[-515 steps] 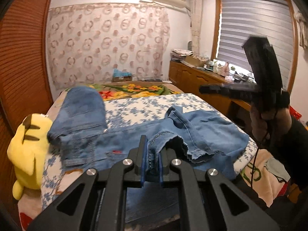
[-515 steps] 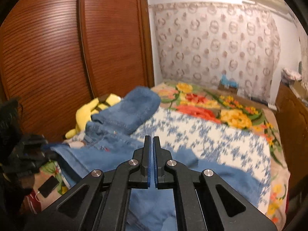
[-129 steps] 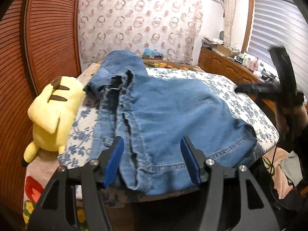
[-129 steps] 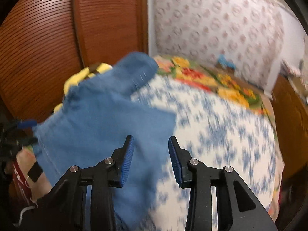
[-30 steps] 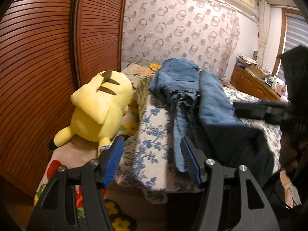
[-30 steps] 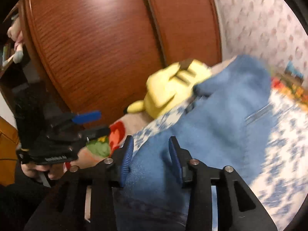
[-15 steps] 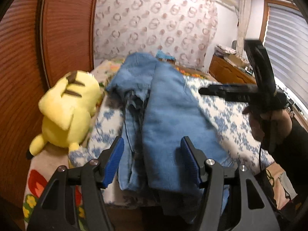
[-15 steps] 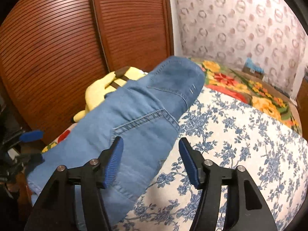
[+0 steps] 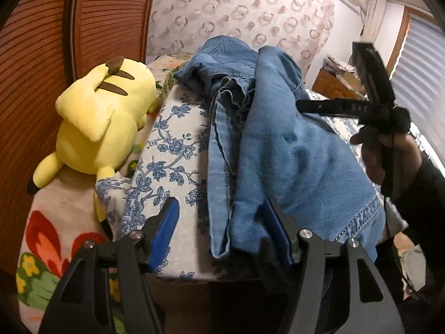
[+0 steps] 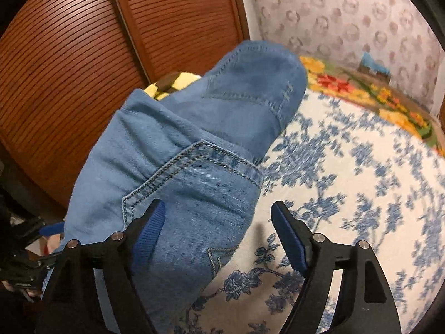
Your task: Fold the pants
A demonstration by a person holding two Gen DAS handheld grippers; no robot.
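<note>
Here the pants lie folded lengthwise on the bed, a long narrow stack along its left edge. The long axis runs from the near edge, where the hems hang just over, toward the far end by the patterned curtain; the waist end with its stitched back pocket sits farthest away. They are blue denim, soft and rumpled, with pale double stitching at hem and seams. One leg lies on top of the other, and the lower leg's edge shows as a darker strip along the left.

From the right wrist view the same pants fill the left half, a hem seam crossing the cloth at an angle.

The left tool has its jaws moderately apart with blue ribbed pads; the near hem of the pants shows between them, but the pads do not press on it. The right tool has its jaws opening, wide; denim lies under the left pad and bare bedspread under the right, and nothing is gripped. A hand in a dark sleeve holds it; faint letters on its body are unreadable.

The bedspread is white, printed with blue flowers. A yellow plush toy lies just beside the pants at the left edge, against a brown slatted wardrobe.
</note>
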